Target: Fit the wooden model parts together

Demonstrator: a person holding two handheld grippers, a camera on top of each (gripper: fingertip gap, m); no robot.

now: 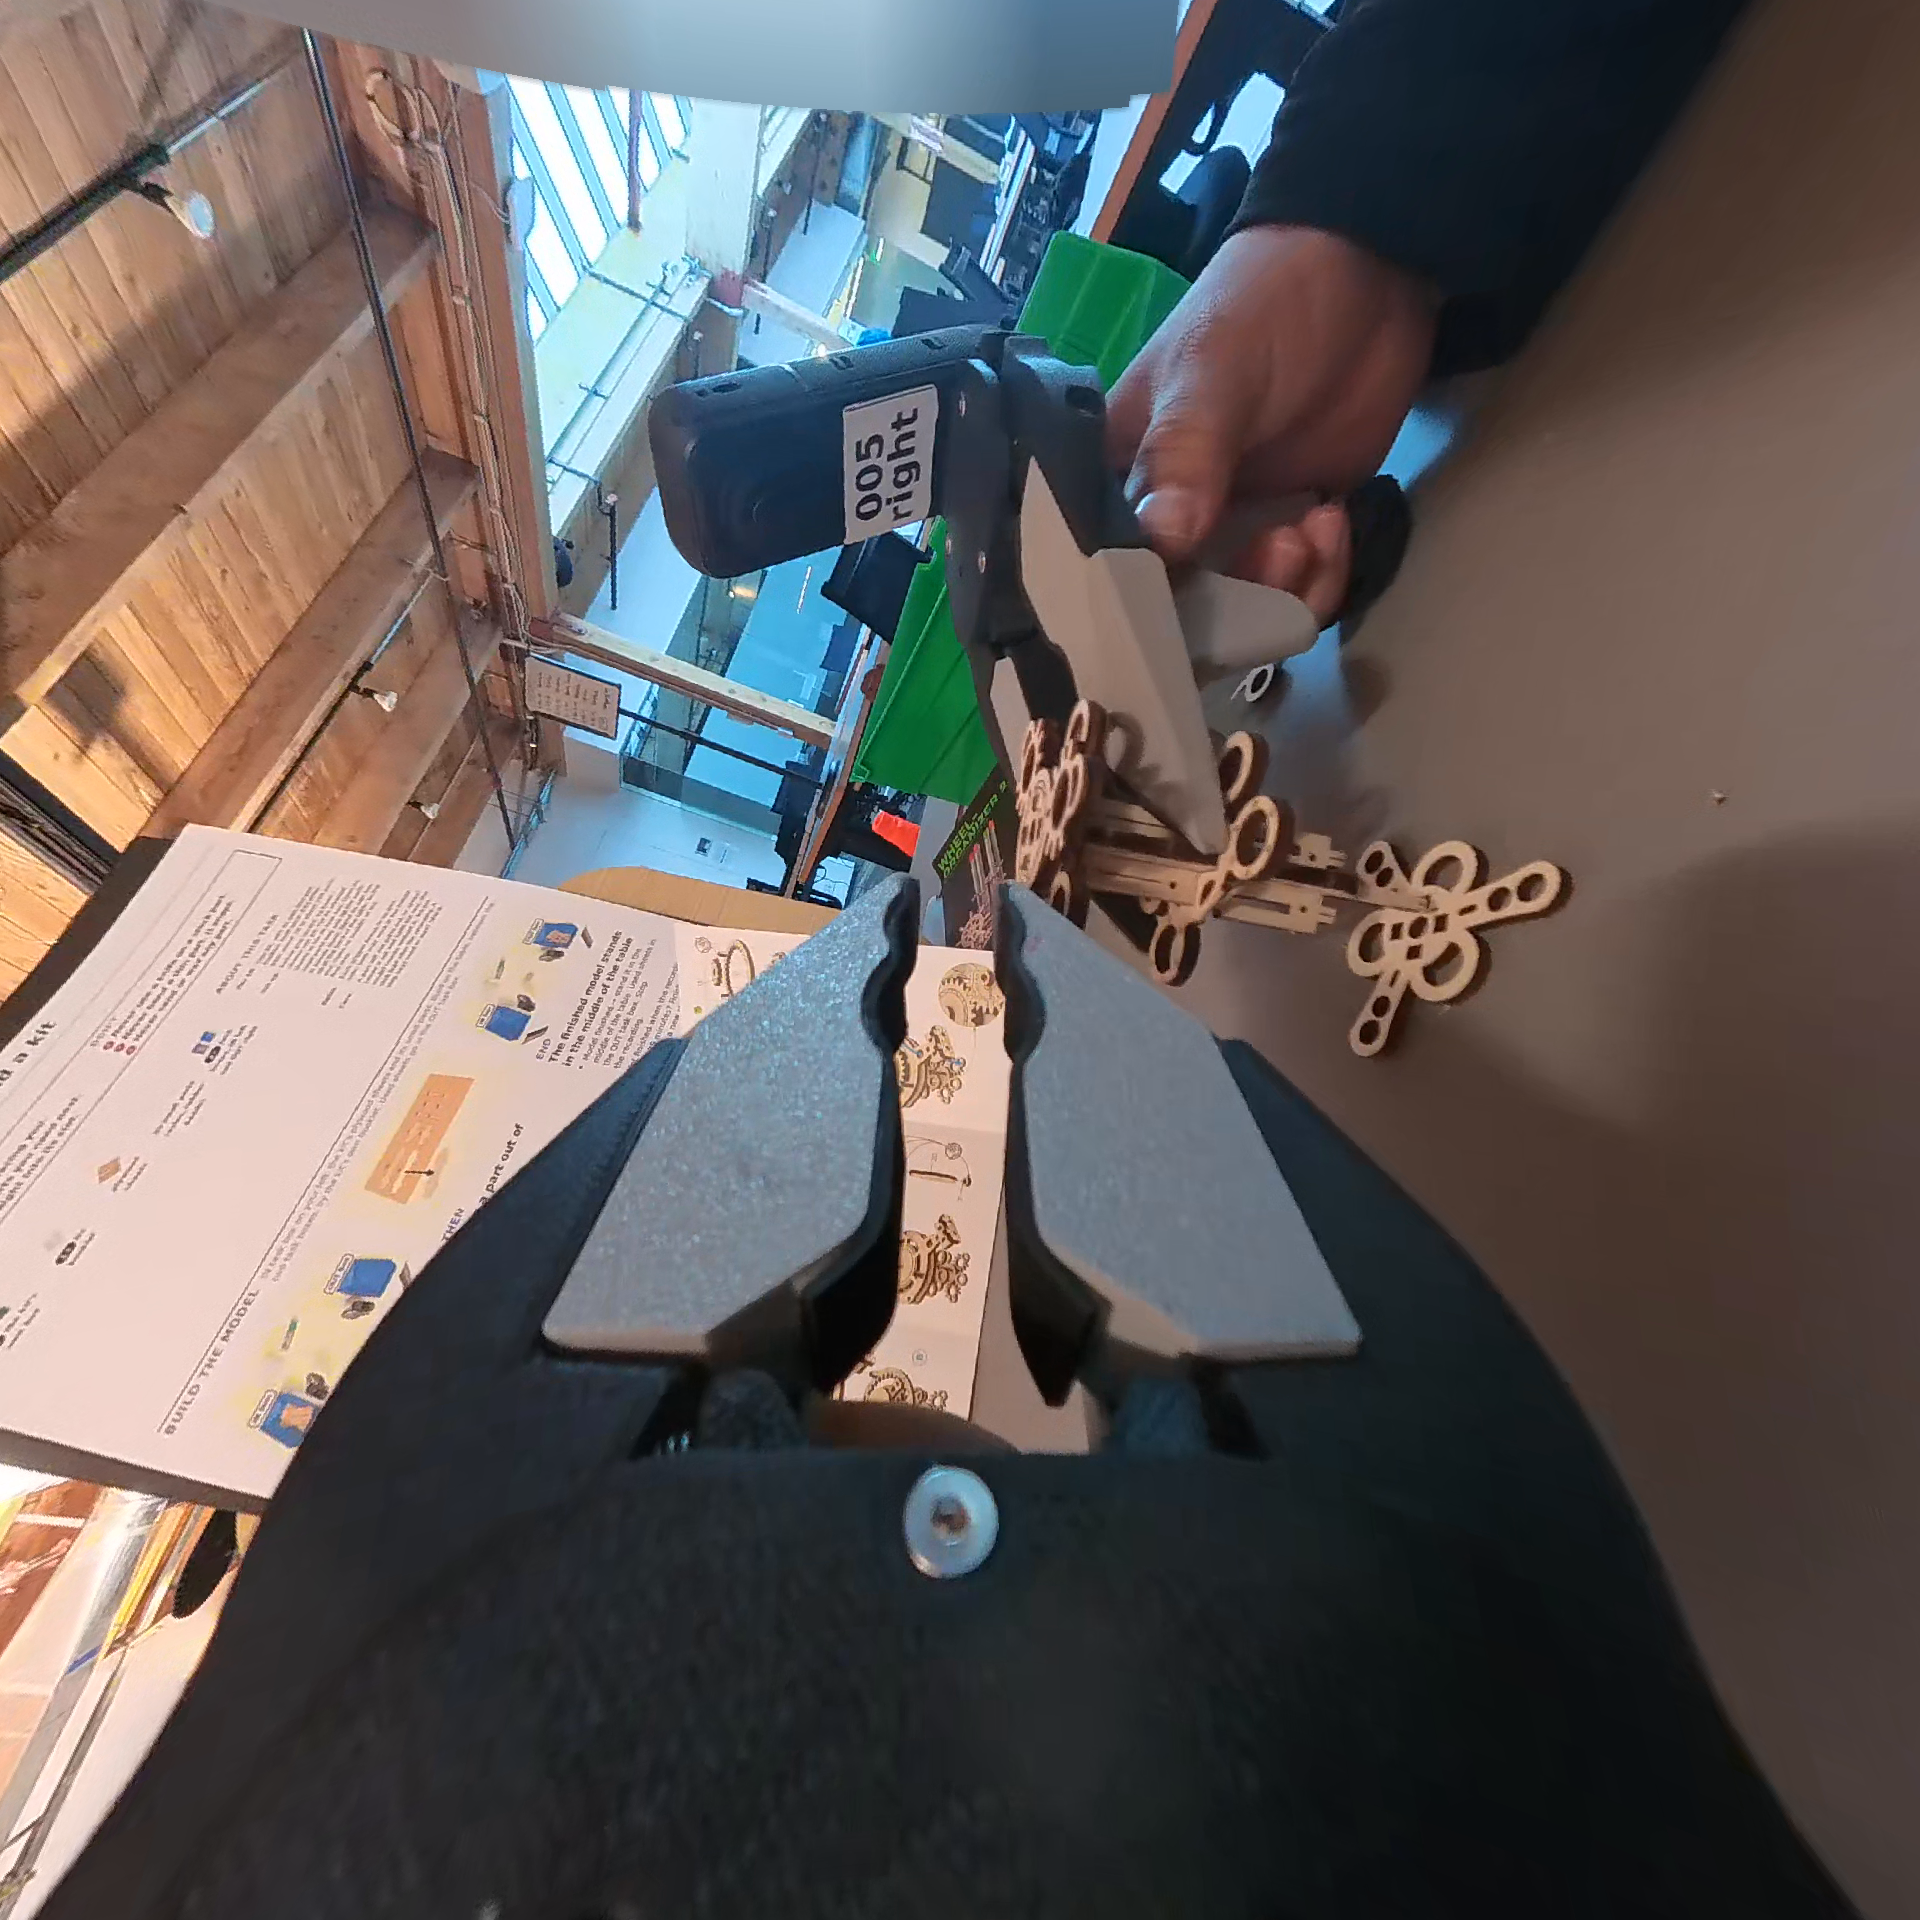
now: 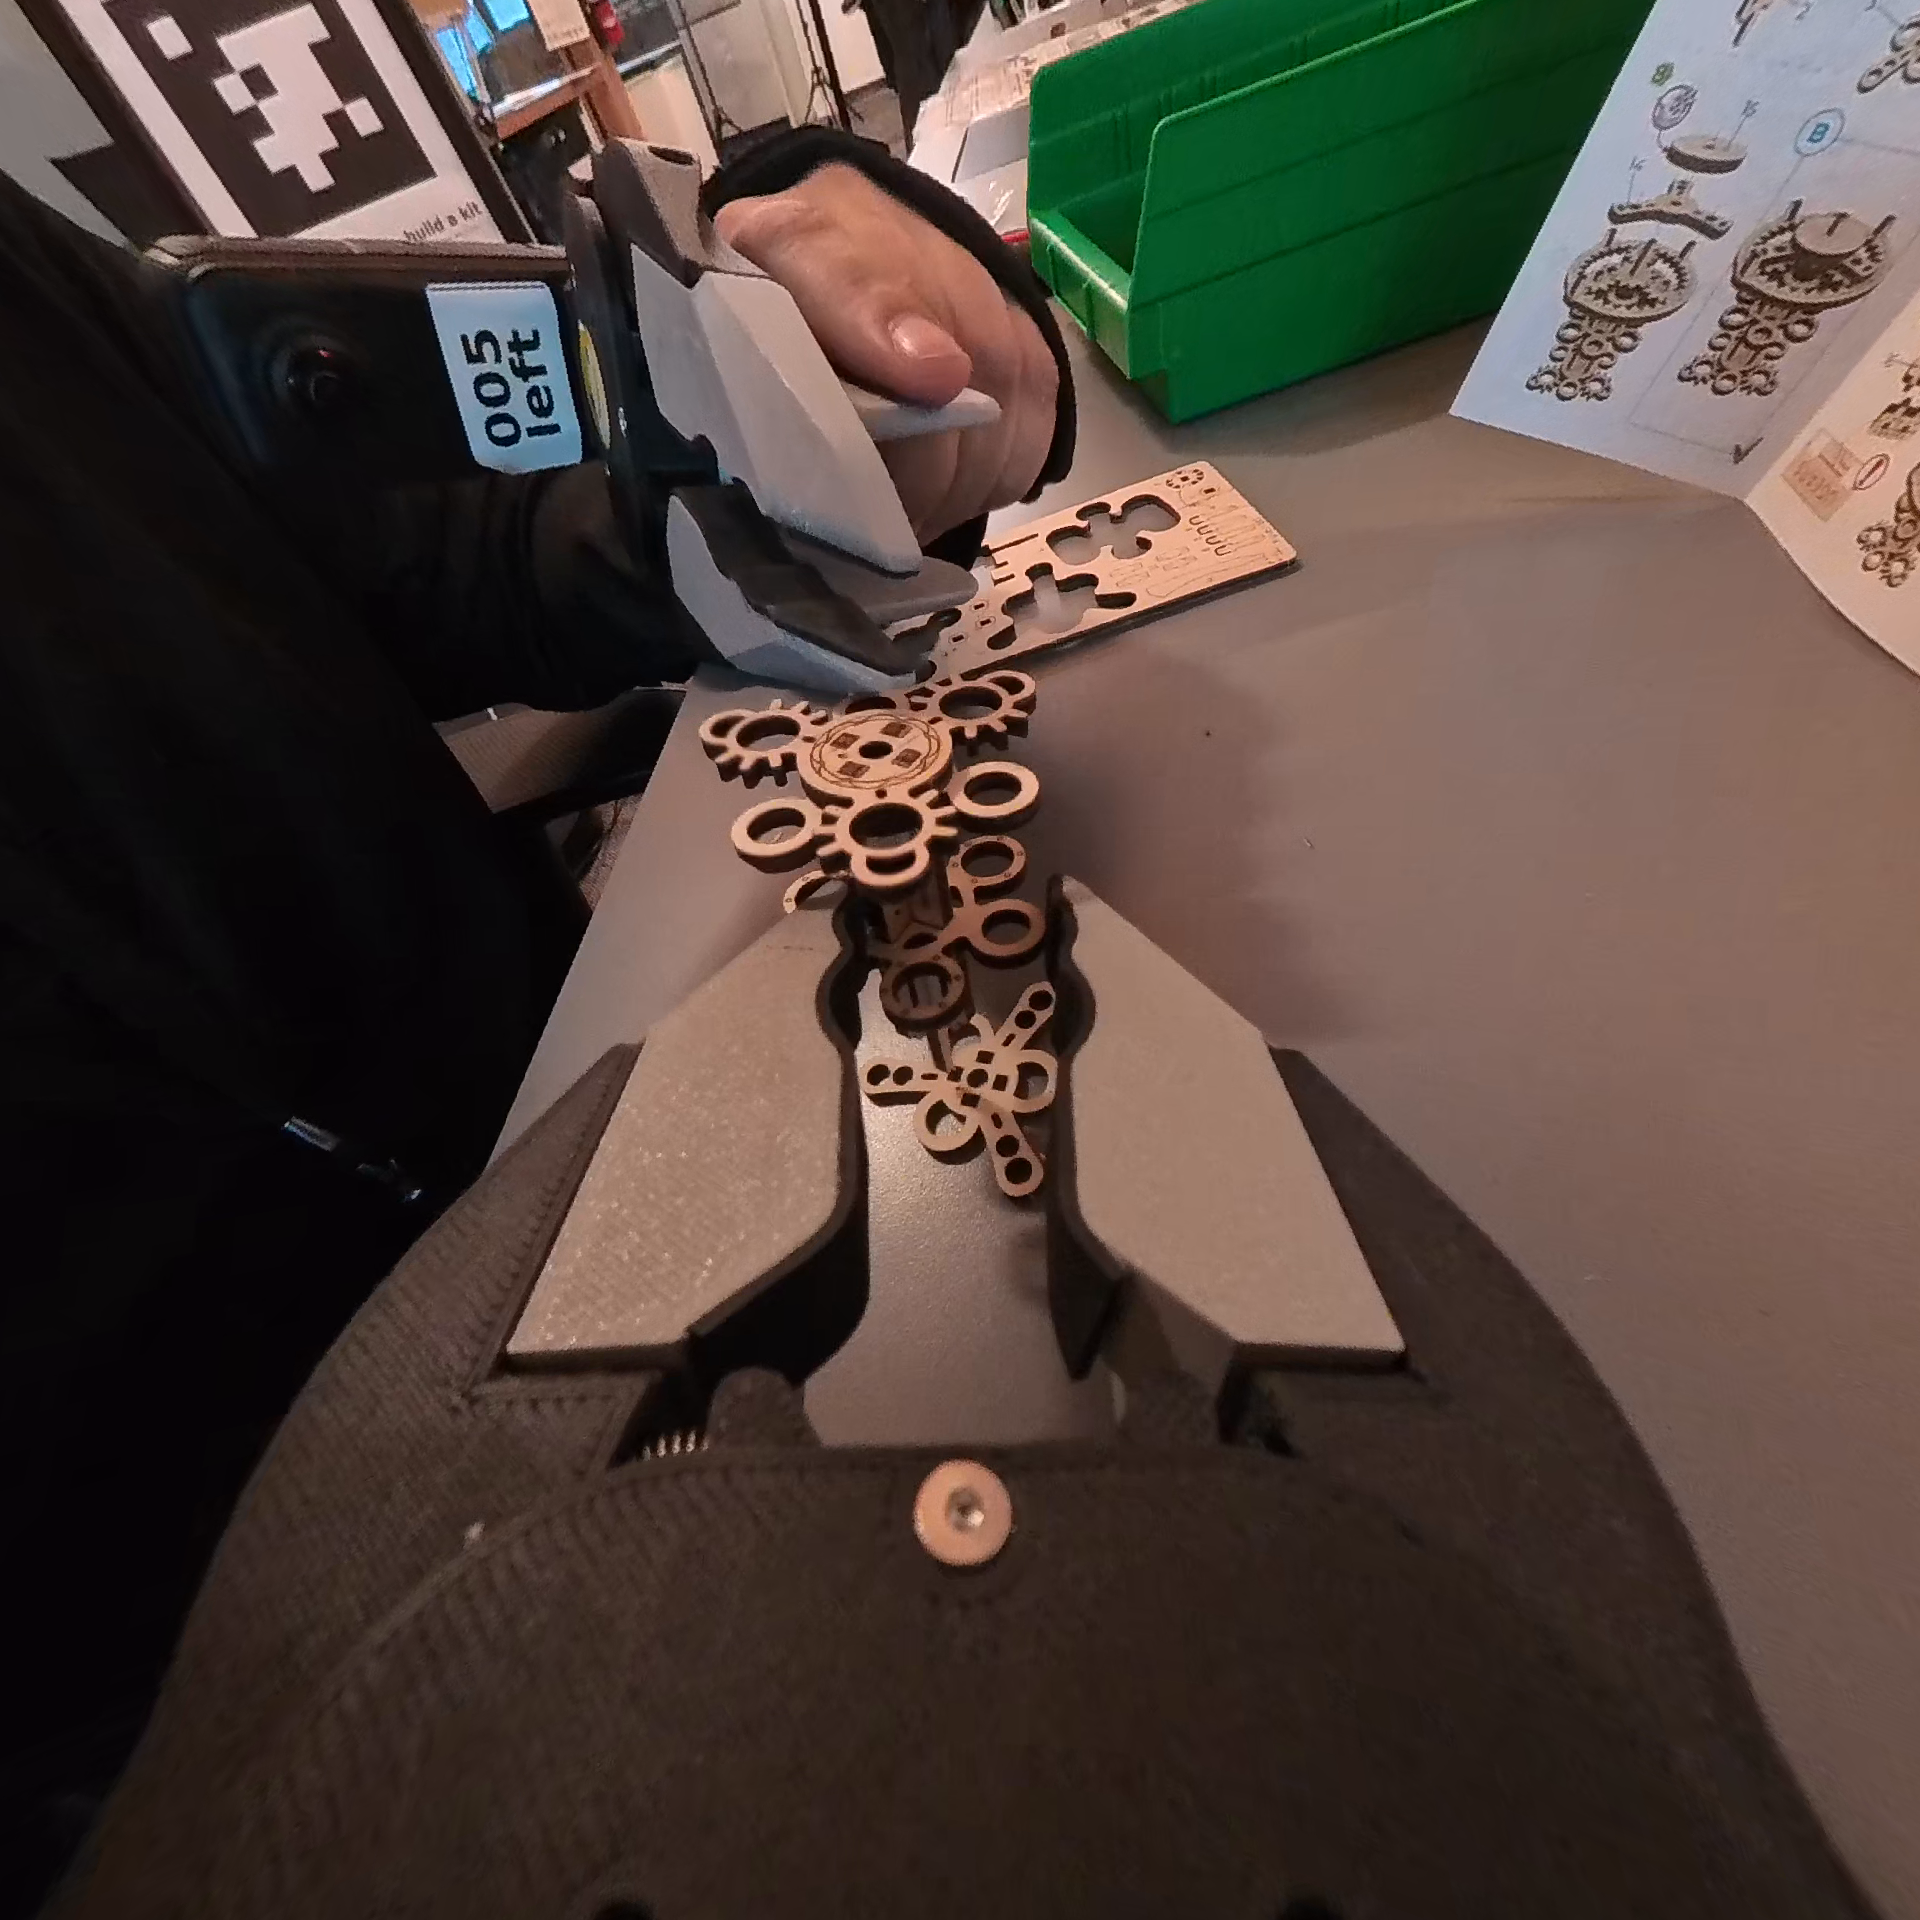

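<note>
The wooden model (image 2: 883, 774) stands on the grey table: a flat top disc with ring lobes on a ringed stem (image 2: 961, 940). A cross-shaped wooden piece (image 2: 977, 1091) lies at its foot. My right gripper (image 2: 951, 935) has a jaw on each side of the stem and appears shut on it. In the left wrist view, the right gripper (image 1: 1122, 821) holds the model (image 1: 1143, 862), and the cross piece (image 1: 1444, 945) lies flat beside it. My left gripper (image 1: 956, 914) is empty with a narrow gap between its jaws. It hovers just short of the model's top (image 2: 904, 634).
A punched-out wooden sheet (image 2: 1122, 561) lies behind the model. A green bin (image 2: 1299, 208) stands at the back. A folded picture leaflet (image 2: 1714, 260) stands at the right, and a printed instruction sheet (image 1: 312, 1091) stands nearby. The table edge (image 2: 623, 935) runs close to the model's left. My right fingertips sit around 5 centimetres from my left ones.
</note>
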